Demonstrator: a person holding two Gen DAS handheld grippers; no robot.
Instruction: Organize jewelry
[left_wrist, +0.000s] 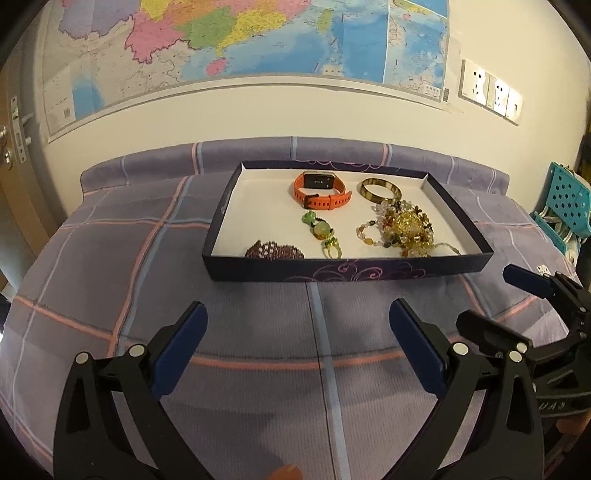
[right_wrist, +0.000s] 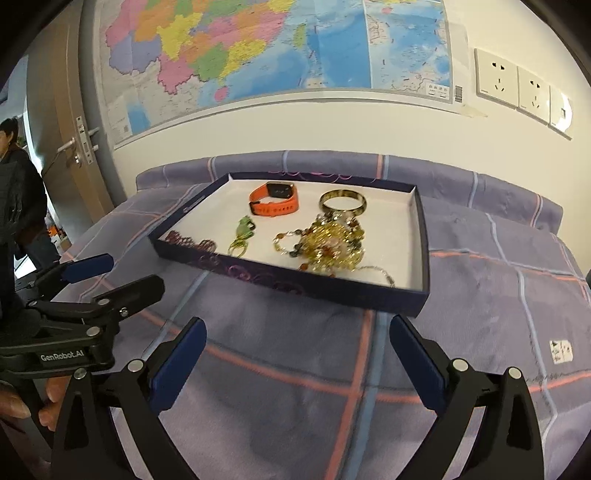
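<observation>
A shallow dark blue box (left_wrist: 332, 267) (right_wrist: 421, 236) with a white floor lies on the bed. In it lie an orange watch (left_wrist: 320, 190) (right_wrist: 274, 199), a gold-brown bangle (left_wrist: 380, 189) (right_wrist: 342, 199), a green charm (left_wrist: 320, 232) (right_wrist: 243, 230), a tangle of gold and mixed beads (left_wrist: 402, 227) (right_wrist: 328, 240) and a purple bead bracelet (left_wrist: 275, 251) (right_wrist: 188, 240). My left gripper (left_wrist: 298, 314) (right_wrist: 122, 275) is open and empty, short of the box. My right gripper (right_wrist: 298, 328) (left_wrist: 502, 295) is open and empty, near the box's front right corner.
The bed has a purple plaid sheet (left_wrist: 110, 258) (right_wrist: 498, 295). A map (left_wrist: 240, 40) and wall sockets (right_wrist: 517, 85) hang on the wall behind. A teal plastic chair (left_wrist: 565, 206) stands to the right. A door (right_wrist: 70, 140) and a person (right_wrist: 18, 192) are at the left.
</observation>
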